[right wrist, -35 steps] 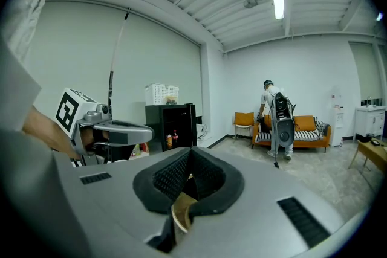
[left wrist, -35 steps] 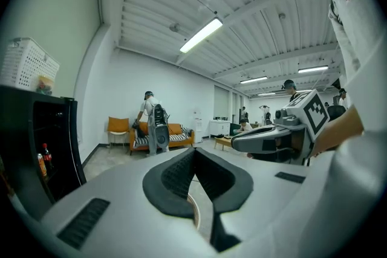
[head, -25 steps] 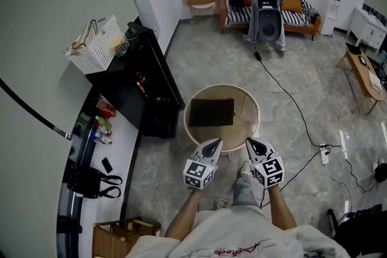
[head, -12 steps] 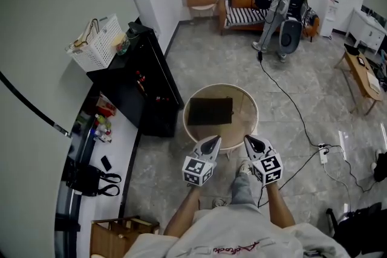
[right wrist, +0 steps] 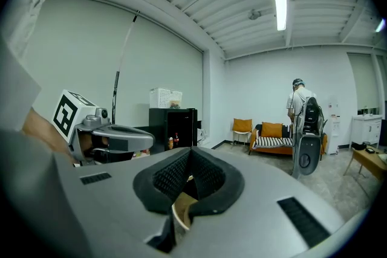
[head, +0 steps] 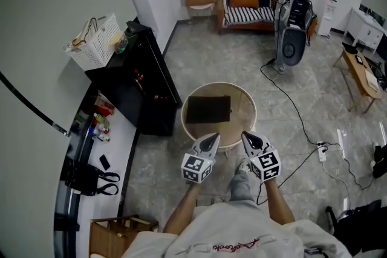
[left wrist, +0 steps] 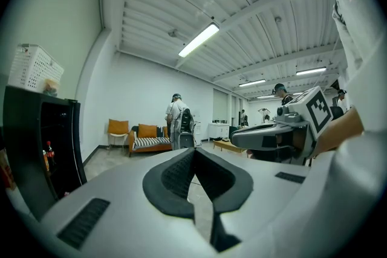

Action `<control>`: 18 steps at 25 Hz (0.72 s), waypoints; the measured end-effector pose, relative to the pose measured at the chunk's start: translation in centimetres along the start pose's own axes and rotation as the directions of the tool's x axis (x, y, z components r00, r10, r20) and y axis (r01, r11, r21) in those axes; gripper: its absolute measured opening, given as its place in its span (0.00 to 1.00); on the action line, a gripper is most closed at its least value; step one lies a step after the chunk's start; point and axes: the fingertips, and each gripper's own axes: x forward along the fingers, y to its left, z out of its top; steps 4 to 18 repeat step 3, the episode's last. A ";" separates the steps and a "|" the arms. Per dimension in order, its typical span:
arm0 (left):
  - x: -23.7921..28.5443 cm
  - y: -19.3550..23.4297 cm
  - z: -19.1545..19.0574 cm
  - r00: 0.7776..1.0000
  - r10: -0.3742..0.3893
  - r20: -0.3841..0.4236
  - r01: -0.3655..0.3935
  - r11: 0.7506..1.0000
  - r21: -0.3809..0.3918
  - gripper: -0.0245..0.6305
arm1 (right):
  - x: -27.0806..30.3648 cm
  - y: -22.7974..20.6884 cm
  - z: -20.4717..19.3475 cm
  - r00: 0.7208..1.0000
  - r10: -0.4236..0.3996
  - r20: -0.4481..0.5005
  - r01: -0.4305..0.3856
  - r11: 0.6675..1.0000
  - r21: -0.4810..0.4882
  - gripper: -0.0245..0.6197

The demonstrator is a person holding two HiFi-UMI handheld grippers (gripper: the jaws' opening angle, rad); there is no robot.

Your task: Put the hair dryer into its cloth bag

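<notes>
- Left tongs (head: 211, 139) closed tight, empty.
- Right tongs (head: 247, 137) closed tight, empty.
- Both hover at 6 o'clock edge of round counter (head: 244, 107).
- Dark flat item (head: 208, 109) lies on counter.

Smooth pale wood round table (head: 243, 112); dark matt cloth bag (head: 208, 109); glossy black cabinet (head: 147, 81); white plastic basket (head: 97, 45).

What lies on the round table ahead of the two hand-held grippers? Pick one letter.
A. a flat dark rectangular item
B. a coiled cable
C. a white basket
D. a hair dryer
A: in the head view only a flat dark rectangular item, likely the cloth bag, lies on the round table. The white basket sits up on the black cabinet.
</notes>
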 end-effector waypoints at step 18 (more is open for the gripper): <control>0.3 0.2 0.4 1.000 0.000 0.006 0.000 1.000 0.005 0.08 | 0.2 -0.2 0.5 1.000 -0.002 0.007 0.002 1.000 -0.004 0.08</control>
